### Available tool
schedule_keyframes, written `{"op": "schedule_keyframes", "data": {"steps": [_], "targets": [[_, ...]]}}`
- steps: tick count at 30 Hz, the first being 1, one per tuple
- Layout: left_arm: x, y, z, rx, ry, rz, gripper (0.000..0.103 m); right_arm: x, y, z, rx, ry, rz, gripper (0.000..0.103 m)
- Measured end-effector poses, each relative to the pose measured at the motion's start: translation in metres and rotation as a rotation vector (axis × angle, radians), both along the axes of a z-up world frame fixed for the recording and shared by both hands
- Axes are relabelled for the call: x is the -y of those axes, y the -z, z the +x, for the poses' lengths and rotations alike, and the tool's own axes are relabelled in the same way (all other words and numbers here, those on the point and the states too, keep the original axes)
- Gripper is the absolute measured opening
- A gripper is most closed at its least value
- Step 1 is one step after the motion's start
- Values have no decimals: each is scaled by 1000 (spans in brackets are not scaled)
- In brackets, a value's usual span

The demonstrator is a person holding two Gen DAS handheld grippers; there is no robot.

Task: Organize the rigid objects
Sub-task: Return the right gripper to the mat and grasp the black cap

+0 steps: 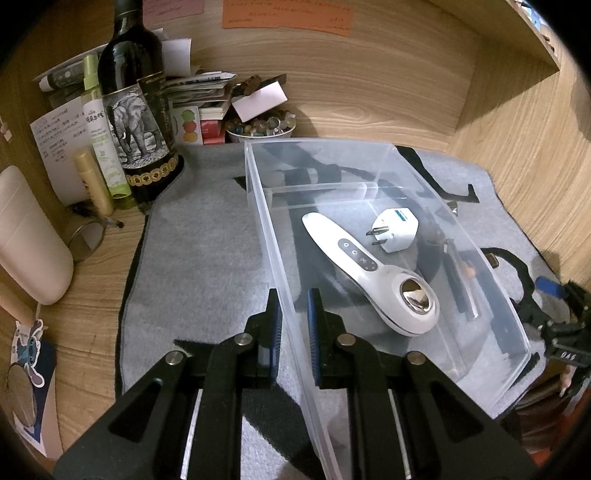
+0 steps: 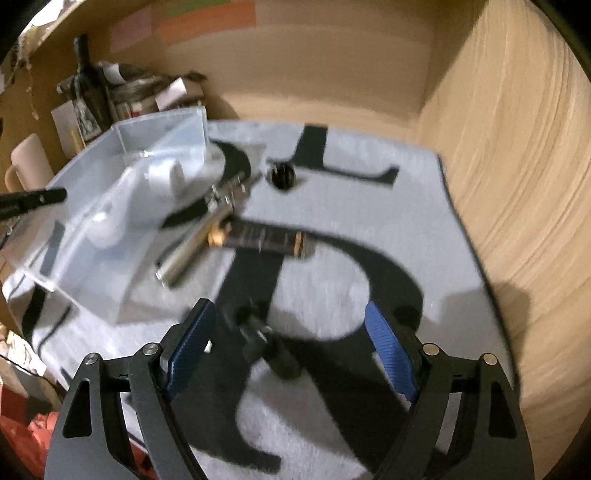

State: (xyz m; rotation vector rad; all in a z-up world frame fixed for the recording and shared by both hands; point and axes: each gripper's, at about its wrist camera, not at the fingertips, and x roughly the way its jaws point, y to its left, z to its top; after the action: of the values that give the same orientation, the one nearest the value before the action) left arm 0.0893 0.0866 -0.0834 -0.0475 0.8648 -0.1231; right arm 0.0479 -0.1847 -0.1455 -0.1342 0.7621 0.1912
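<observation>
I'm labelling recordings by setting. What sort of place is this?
Probably a home desk alcove: light wood-grain side panels, a dark wine bottle with an elephant label among stacked papers, and orange paper notes stuck on the back wall.

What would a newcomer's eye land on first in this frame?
Probably the clear plastic bin on the grey mat, its near wall pinched by the left gripper, with a white handheld device and a white plug adapter lying inside. Next, the dark wine bottle with an elephant label standing at the back left. In the blurred right wrist view, the right gripper hangs open over small dark items on the mat.
</observation>
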Motion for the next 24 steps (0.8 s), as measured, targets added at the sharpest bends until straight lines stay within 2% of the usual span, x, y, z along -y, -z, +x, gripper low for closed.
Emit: {"op": "schedule_keyframes", "data": {"steps": [2,3,4,6,8,11,15,24], "targets": [[1,0,0,0,-3,4,13,3,9,-1,-26,0,15,78],[1,0,0,-1,-4,5,13,4,12,0,-36,2,20,74],[2,0,0,-1,-6,6,13,5,15,0,-45,0,24,65],[3,0,0,-1,-8,10,13,7,17,-1,-38,-2,33,61],[3,0,0,0,-9,11,13,7,16,-1,-29,-11,39,44],[2,0,0,0,-11,12,13,8,14,-1,-31,-43,67,27],[2,0,0,-1,-9,13,13,6,12,0,-26,-50,78,22],[3,0,0,0,-10,12,13,2,-8,1,26,-52,86,22]]}}
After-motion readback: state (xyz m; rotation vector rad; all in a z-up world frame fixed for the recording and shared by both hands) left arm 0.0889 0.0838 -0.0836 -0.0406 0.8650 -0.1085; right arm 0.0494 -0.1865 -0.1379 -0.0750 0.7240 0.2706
